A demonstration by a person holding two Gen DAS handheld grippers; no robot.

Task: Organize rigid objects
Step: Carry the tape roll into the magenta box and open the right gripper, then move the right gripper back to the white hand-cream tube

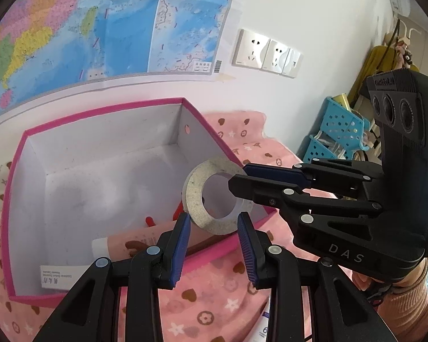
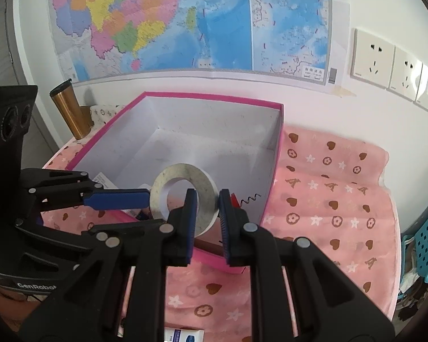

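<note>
Holding the tape roll [image 2: 185,196] in my right gripper [image 2: 207,199] over the pink box [image 2: 211,95]; left gripper [image 1: 214,222] spread apart, next I'd release.

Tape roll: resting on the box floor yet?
No. The tape roll hangs above the pink box, pinched through its wall by the right gripper, with the left gripper open beneath it.

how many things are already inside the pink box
3 visible in the pink box: a tube, a red-handled corkscrew, a labelled white item. The grippers may hide others.
</note>
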